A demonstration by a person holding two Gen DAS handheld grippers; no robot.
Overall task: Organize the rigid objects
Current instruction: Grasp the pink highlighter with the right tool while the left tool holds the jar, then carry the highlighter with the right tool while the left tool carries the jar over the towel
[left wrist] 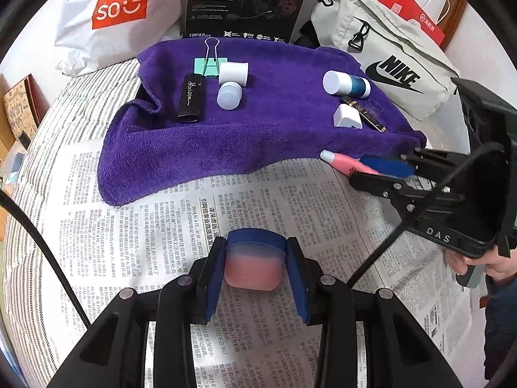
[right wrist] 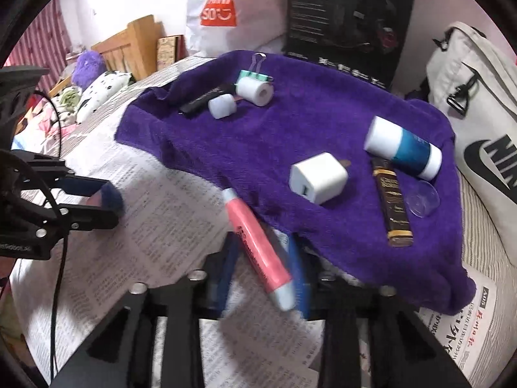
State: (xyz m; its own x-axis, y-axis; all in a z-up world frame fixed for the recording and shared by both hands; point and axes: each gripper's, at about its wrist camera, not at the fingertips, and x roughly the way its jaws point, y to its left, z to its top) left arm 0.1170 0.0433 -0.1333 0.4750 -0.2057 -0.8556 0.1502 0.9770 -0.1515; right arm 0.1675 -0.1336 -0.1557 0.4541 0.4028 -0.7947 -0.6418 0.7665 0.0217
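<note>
Claws level over newspaper (left wrist: 290, 194) — left claw (left wrist: 255, 268) clamps pink jar (left wrist: 253, 268), right claw (right wrist: 261, 271) pink highlighter (right wrist: 258, 249).

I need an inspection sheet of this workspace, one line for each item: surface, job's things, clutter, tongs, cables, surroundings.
Surface: newspaper over a striped cover; purple towel on top.
Job's things: on the towel, binder clip, black lighter, two white caps, blue bottle, white charger, dark stick, clear disc.
Clutter: nothing seen on the newspaper.
Tongs: left tongs shut on pink jar; right tongs shut on pink highlighter, its tip at the towel edge.
Cables: one black cable on each tool.
Surroundings: Miniso bag, black box, Nike bag.
</note>
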